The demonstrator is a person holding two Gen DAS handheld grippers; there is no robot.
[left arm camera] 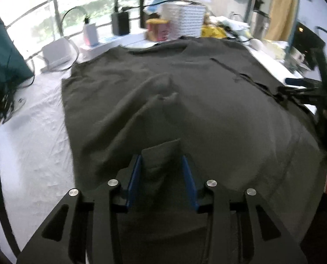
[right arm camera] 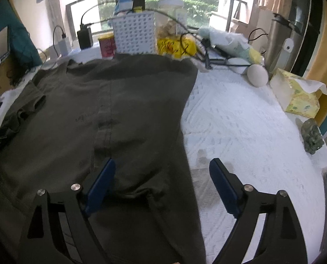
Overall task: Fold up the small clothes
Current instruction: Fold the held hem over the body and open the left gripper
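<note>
The dark olive T-shirt [left arm camera: 185,92] lies spread flat on the white tablecloth [right arm camera: 251,121]. The left gripper [left arm camera: 162,171] pinches a tuck of its near hem; the right gripper [right arm camera: 163,184] stands spread over the shirt's right edge. Likely setting up a fold: next, the right must close on cloth.
</note>
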